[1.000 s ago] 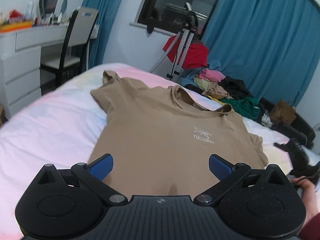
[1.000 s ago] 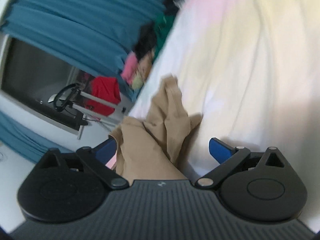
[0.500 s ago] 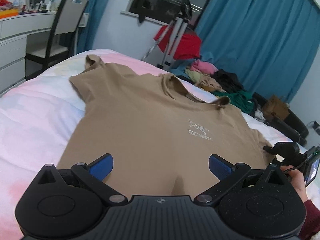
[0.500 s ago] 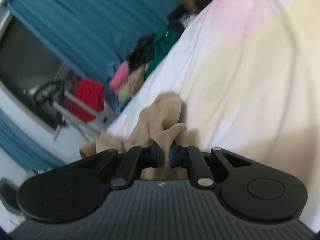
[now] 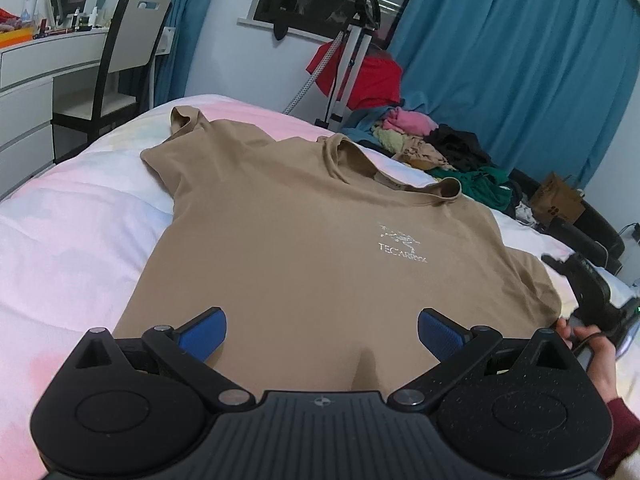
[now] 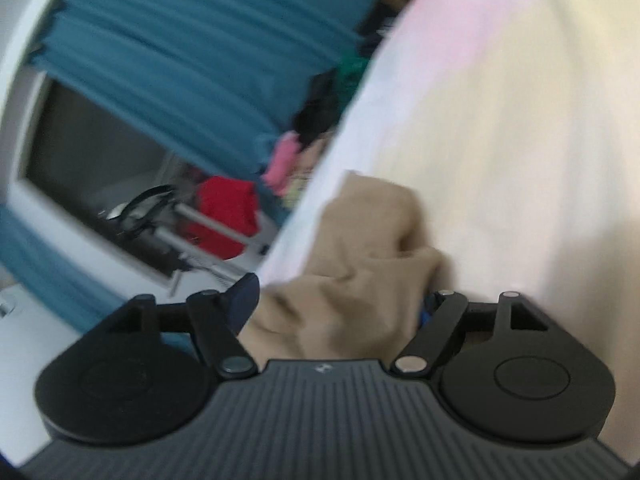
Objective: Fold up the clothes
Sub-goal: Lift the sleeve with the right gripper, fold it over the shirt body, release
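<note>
Left wrist view: the bed [image 5: 72, 240], covered in a pale pink and white sheet, serves as the folding surface. It gives a broad, flat base on which a garment can be spread.

The tan T-shirt [image 5: 304, 240] lies face up across the bed, print side visible, neckline towards the far edge. The body is spread nearly flat. One sleeve extends towards the far left corner; the opposite sleeve reaches the right edge of the bed, where the right hand [image 5: 592, 356] holds its tool. This layout suggests the shirt is being smoothed before the first fold, so the task appears to be at an early stage.

Beyond the bed, a pile of clothes [image 5: 440, 148] sits against the blue curtain [image 5: 520, 60], probably awaiting the same treatment. A tripod [image 5: 352, 52] stands beside the pile.

The left gripper [image 5: 320, 328] hovers over the hem region with its jaws spread wide and nothing between them. Its central position over the hem probably leaves it free to pin or pick up the lower edge.

Right wrist view, blurred: the right gripper [image 6: 340, 304] has its jaws apart, with bunched tan sleeve fabric [image 6: 360, 264] lying between them. The fingers do not close on the cloth, so no firm hold is evident. Whether the cloth touches either pad cannot be determined through the blur.
</note>
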The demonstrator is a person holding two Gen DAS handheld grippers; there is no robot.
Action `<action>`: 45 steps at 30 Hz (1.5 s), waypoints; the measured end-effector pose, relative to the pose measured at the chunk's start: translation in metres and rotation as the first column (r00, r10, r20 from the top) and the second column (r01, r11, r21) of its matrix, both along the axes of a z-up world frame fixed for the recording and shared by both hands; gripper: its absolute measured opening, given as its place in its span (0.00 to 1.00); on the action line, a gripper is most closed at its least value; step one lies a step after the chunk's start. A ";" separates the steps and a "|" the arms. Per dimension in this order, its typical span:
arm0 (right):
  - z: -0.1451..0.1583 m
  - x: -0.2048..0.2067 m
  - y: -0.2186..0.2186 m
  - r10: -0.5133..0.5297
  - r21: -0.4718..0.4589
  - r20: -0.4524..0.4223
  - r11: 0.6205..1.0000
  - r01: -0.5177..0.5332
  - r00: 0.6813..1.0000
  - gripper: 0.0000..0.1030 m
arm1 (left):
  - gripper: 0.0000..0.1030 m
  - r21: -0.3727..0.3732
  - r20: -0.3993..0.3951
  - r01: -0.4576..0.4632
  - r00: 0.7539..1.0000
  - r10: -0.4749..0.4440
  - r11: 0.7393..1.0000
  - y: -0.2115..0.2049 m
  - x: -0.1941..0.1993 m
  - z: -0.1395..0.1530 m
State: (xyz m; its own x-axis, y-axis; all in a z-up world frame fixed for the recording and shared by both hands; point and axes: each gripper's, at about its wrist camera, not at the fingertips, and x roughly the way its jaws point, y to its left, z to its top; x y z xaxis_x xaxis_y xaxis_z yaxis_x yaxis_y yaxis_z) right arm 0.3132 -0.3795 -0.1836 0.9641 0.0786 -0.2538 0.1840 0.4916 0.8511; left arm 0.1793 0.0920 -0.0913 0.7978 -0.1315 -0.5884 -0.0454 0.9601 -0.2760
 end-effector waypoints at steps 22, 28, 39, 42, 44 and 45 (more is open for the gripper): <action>0.116 0.036 0.027 -0.175 -0.632 -0.060 0.769 0.098 0.983 0.06 | 1.00 0.011 0.022 -0.007 1.000 0.007 1.000 0.007 0.006 0.009; 0.164 0.032 0.093 -0.121 -0.771 -0.014 0.634 0.066 0.993 0.06 | 1.00 0.013 0.047 -0.054 0.997 0.053 0.998 0.032 -0.007 0.022; 0.118 0.072 0.294 0.143 -0.880 -0.178 0.418 -0.223 0.973 0.06 | 1.00 0.011 0.067 -0.146 0.987 0.145 0.989 0.078 -0.026 0.035; 0.096 0.084 0.317 0.170 -0.853 -0.228 0.440 -0.281 0.959 0.08 | 1.00 0.018 0.055 -0.170 0.984 0.168 0.985 0.085 -0.024 0.030; 0.089 0.089 0.320 0.172 -0.829 -0.234 0.478 -0.289 0.957 0.10 | 1.00 0.042 0.036 -0.168 0.985 0.167 0.985 0.085 -0.019 0.025; 0.087 0.092 0.318 0.177 -0.813 -0.243 0.499 -0.300 0.954 0.12 | 1.00 0.062 0.023 -0.163 0.987 0.162 0.985 0.084 -0.016 0.023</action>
